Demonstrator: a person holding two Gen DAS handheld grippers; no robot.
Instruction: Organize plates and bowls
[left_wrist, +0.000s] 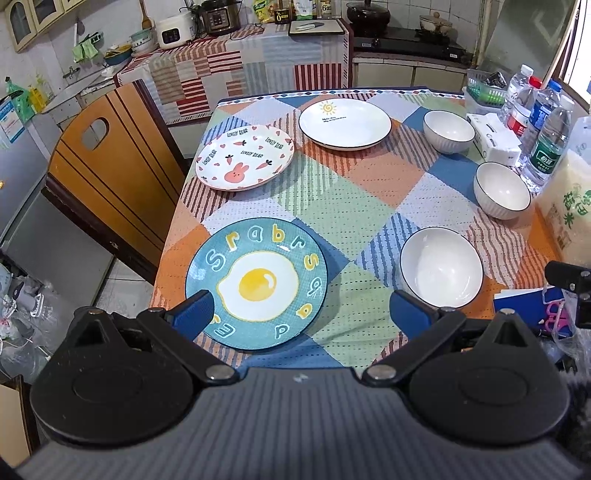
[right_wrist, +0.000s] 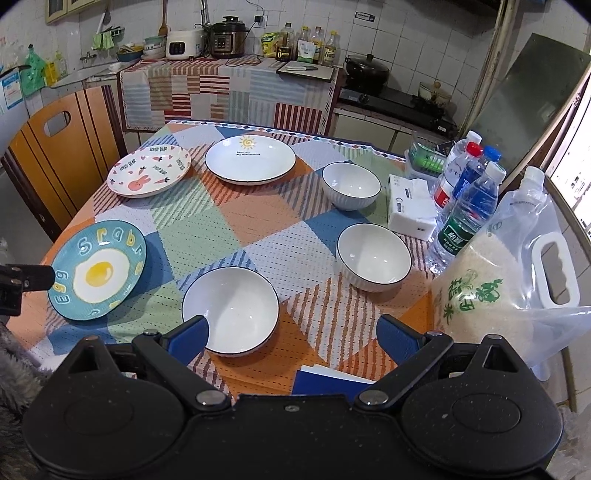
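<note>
- left gripper spread wide, empty, over egg plate, table's near-left
- plates glazed, stiff, breakable, probably slippery; pinch at rim
- right gripper spread, empty, by nearest bowl
- bowls likely light; grab wall edge

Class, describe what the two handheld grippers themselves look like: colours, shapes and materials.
Both match: the left gripper and right gripper each have two blue padded fingers on black linkage arms with silver pivot bolts, two round black speckled housings and a ribbed dark body. No cables show. Grey fuzzy fabric edges both views.
</note>
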